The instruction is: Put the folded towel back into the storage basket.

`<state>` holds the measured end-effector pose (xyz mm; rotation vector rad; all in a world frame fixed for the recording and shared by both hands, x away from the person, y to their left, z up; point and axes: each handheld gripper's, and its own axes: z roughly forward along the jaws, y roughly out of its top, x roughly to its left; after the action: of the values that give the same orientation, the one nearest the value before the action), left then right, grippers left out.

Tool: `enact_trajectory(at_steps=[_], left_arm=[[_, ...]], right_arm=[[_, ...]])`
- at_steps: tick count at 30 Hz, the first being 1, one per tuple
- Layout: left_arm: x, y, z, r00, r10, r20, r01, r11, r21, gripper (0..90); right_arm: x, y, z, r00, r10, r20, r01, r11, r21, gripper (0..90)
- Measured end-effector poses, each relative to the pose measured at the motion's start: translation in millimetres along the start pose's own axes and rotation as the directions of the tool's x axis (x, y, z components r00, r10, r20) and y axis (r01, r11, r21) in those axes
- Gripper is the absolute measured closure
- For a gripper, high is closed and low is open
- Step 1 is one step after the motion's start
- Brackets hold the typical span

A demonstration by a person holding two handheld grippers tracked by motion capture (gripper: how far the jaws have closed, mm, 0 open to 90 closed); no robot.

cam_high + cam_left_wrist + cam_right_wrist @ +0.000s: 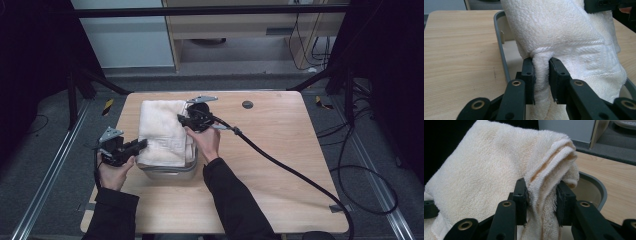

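Nearest the person, two dark sleeves came in from the bottom of the high view, each hand gripping a tool. The left gripper (141, 145) sat at the near-left edge of the towel (162, 131), its jaws clamped on a bunched fold of the cloth; in the left gripper view the jaws (541, 80) pinched a thick roll of white terry between them, with the towel (564, 37) rising above and the patterned border band showing to the right. Under the towel lay a grey bin (170, 172), its rim (501, 50) visible beside the cloth on the wooden table (280, 165). Farther off, the right gripper (181, 118) held the towel's far right edge, its cable trailing across the table. In the right gripper view its jaws (541, 202) were closed on several folded layers of towel (486, 170), draped over the bin (596, 190). Beyond lay a small dark disc (247, 104) near the table's far edge.
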<state>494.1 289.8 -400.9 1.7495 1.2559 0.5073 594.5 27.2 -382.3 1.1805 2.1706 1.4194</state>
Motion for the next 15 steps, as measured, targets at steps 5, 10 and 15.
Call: enact_trajectory(at_steps=[5, 10, 15], left_arm=[[0.5, -3.3, 6.5, 0.9999, 0.003, -0.011, -0.003, 0.9998, 0.021, 74.8], [0.2, -7.1, 14.6, 0.9997, 0.009, -0.023, -0.008, 0.9990, 0.045, 74.8], [0.1, -10.1, 20.7, 0.9992, 0.016, -0.036, -0.013, 0.9977, 0.066, 74.8]], right_arm=[[-3.5, -6.2, 5.2, 1.0000, 0.008, 0.003, -0.008, 1.000, 0.009, 66.4], [-7.3, -11.8, 10.3, 0.9999, 0.013, 0.007, -0.013, 1.000, 0.025, 66.2], [-8.7, -18.8, 16.6, 0.9997, 0.006, 0.023, -0.007, 0.999, 0.045, 65.8]])
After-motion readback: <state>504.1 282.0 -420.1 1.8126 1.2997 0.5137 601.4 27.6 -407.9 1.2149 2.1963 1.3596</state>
